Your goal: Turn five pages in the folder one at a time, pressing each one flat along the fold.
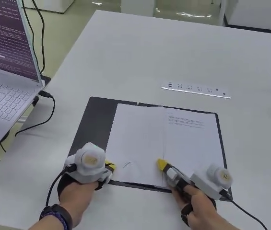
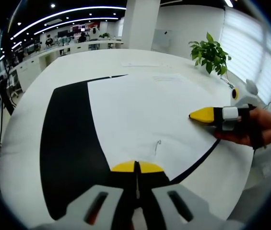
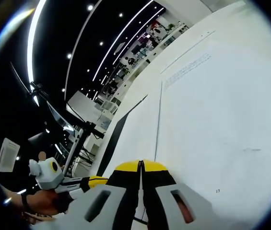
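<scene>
While the folder [image 1: 99, 108] lies open and flat on the white bench [image 1: 149, 48], close to the person's edge, both grippers sit at its lower margin. The left gripper [image 1: 110, 167] has its yellow-tipped jaws pressed together on nothing. It rests at the bottom outer corner of the left page [image 1: 137, 136], where that page meets the black cover [image 1: 88, 139]. The right gripper [image 1: 162, 165] is likewise closed and empty. Its tip is set down at the bottom end of the fold [image 1: 164, 134], between the left page and the printed right page [image 1: 193, 139], and the right gripper view looks straight up the crease.

I judge this to be the pressing step: a sheet lies over on the left, one gripper pins it, and the other is placed to run the fold. How many of the five pages are done cannot be told from here.

The next move calls for sliding the right gripper up the fold toward the top edge with steady downward pressure, while the left gripper holds the sheet so it does not creep or wrinkle. After that, the right gripper would need to open and catch a single sheet at the right page's edge, which is fiddly with thin paper.

A laptop [image 1: 5, 43] stands off to the left and a power strip [image 1: 195, 89] lies beyond the folder, both well apart from the work.
</scene>
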